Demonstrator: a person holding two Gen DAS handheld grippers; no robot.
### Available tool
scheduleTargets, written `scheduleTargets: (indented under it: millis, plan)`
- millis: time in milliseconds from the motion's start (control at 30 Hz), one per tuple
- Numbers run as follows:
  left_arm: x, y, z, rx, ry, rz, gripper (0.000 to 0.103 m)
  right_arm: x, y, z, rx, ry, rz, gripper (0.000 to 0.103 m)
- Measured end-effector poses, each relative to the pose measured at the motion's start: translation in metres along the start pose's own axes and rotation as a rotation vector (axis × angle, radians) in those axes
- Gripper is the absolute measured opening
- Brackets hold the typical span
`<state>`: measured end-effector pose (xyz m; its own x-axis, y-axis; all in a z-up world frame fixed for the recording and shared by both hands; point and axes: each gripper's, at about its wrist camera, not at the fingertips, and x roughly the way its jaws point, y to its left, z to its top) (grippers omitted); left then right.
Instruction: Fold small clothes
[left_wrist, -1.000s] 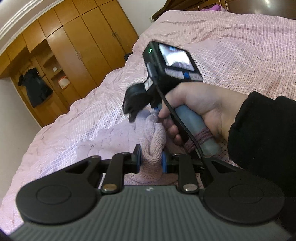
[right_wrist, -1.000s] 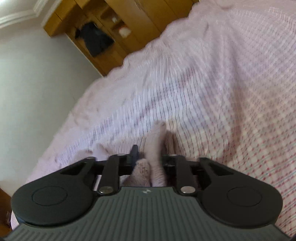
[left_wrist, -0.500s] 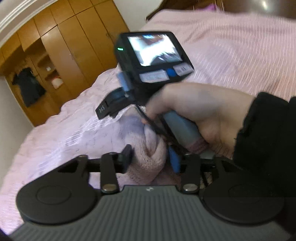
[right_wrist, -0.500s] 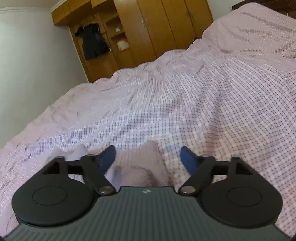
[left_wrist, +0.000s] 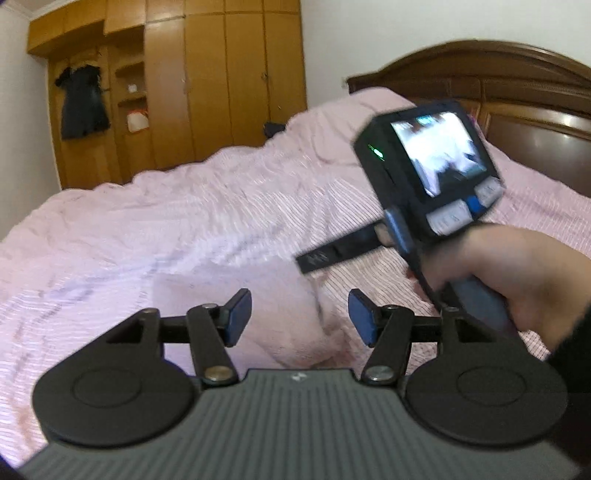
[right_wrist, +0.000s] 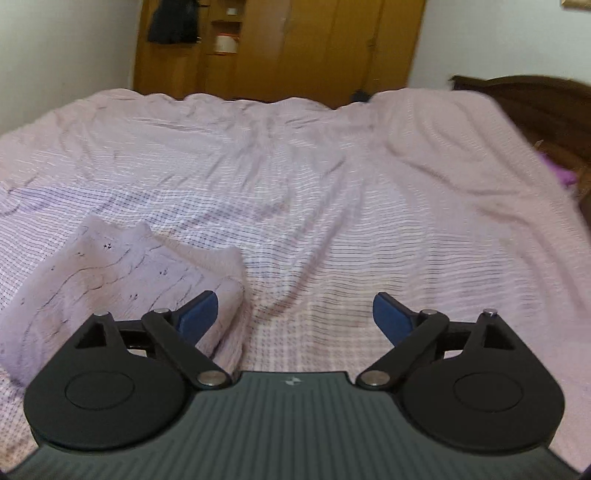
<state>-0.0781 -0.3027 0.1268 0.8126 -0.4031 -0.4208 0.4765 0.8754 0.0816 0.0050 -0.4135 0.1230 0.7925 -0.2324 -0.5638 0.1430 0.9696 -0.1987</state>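
Garment: a small pale pink knitted piece (right_wrist: 122, 273) lies as a folded bundle on the checked pink bedspread (right_wrist: 332, 206), on the side of the bed away from the dark headboard (left_wrist: 517, 85).
Fold state: it looks doubled over, with a rumpled upper edge and a thicker roll along the near side; the left wrist view is too blurred to show more.
Left gripper (left_wrist: 300, 317): jaws opening, blue pads apart, nothing pressed between them; the garment shows through the gap, below.
Right gripper (right_wrist: 295, 315): jaws opening, already spread wide, holding nothing; the garment sits just beside its left pad, bare bedspread between the pads.
Person: a hand (left_wrist: 509, 273) in a dark sleeve grips the right gripper's handle, on the headboard side of the garment.
Step in hand: probably letting go after a fold.
Doing it well: lift both grippers straight off so no pad snags the knit, then check the edges line up before pressing flat.
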Motion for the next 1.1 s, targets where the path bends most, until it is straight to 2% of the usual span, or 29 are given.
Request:
scheduleTargets:
  millis: [67, 133, 233, 267, 300, 367, 433, 533, 567, 600, 633, 667, 700, 733, 767, 800, 833, 900, 933, 967, 1033, 1100]
  plan:
    - [-0.014, 0.011, 0.004, -0.009, -0.008, 0.026, 0.060, -0.022, 0.010, -0.004, -0.026, -0.019, -0.015, 0.096]
    - [-0.023, 0.025, 0.006, -0.050, 0.002, 0.045, 0.060, -0.047, 0.017, -0.017, 0.028, -0.073, -0.005, 0.098]
    - [-0.030, 0.049, 0.004, -0.150, 0.022, 0.050, 0.060, -0.059, 0.014, -0.050, 0.302, -0.152, 0.127, 0.098]
    - [-0.032, 0.058, 0.000, -0.176, 0.027, 0.055, 0.060, -0.058, 0.012, -0.061, 0.400, -0.150, 0.175, 0.097]
    - [-0.033, 0.065, -0.004, -0.192, 0.034, 0.063, 0.060, -0.053, 0.012, -0.069, 0.476, -0.110, 0.207, 0.096]
    - [-0.035, 0.082, -0.014, -0.205, 0.037, 0.082, 0.060, -0.047, 0.018, -0.075, 0.533, -0.065, 0.196, 0.093]
    - [-0.032, 0.099, -0.025, -0.184, 0.032, 0.107, 0.060, -0.050, 0.029, -0.082, 0.515, -0.091, 0.138, 0.092]
    - [-0.017, 0.123, -0.043, -0.160, 0.051, 0.140, 0.060, -0.064, 0.046, -0.100, 0.507, -0.151, 0.057, 0.077]
    - [-0.010, 0.130, -0.049, -0.166, 0.061, 0.148, 0.060, -0.068, 0.049, -0.103, 0.525, -0.157, 0.039, 0.064]
    - [-0.004, 0.136, -0.056, -0.172, 0.066, 0.161, 0.060, -0.070, 0.050, -0.102, 0.550, -0.159, 0.032, 0.057]
    - [0.003, 0.141, -0.063, -0.173, 0.071, 0.191, 0.060, -0.071, 0.050, -0.100, 0.574, -0.173, 0.045, 0.045]
    - [0.009, 0.146, -0.070, -0.171, 0.069, 0.234, 0.059, -0.071, 0.046, -0.098, 0.612, -0.191, 0.080, 0.041]
    - [0.013, 0.149, -0.077, -0.168, 0.059, 0.263, 0.059, -0.069, 0.037, -0.100, 0.717, -0.202, 0.156, 0.041]
    - [0.016, 0.154, -0.085, -0.165, 0.039, 0.256, 0.058, -0.059, 0.028, -0.108, 0.869, -0.216, 0.285, 0.041]
    - [0.017, 0.157, -0.091, -0.168, 0.021, 0.222, 0.057, -0.044, 0.022, -0.117, 1.000, -0.216, 0.430, 0.041]
    - [0.017, 0.160, -0.098, -0.176, -0.001, 0.169, 0.057, -0.027, 0.020, -0.125, 1.118, -0.202, 0.535, 0.041]
    - [0.018, 0.163, -0.105, -0.180, -0.030, 0.096, 0.057, -0.018, 0.022, -0.127, 1.160, -0.206, 0.546, 0.041]
    - [0.028, 0.158, -0.105, -0.140, -0.017, 0.033, 0.057, -0.010, 0.038, -0.115, 1.044, -0.235, 0.467, 0.041]
    - [0.036, 0.147, -0.102, -0.068, -0.008, 0.014, 0.057, -0.009, 0.047, -0.109, 0.960, -0.242, 0.437, 0.041]
    - [0.043, 0.138, -0.101, 0.011, -0.016, 0.017, 0.057, -0.008, 0.056, -0.108, 0.898, -0.254, 0.433, 0.041]
    - [0.057, 0.124, -0.106, 0.130, -0.009, 0.036, 0.058, 0.000, 0.070, -0.107, 0.876, -0.212, 0.433, 0.041]
    - [0.059, 0.124, -0.111, 0.113, -0.012, 0.020, 0.044, 0.001, 0.079, -0.109, 0.859, -0.239, 0.439, 0.041]
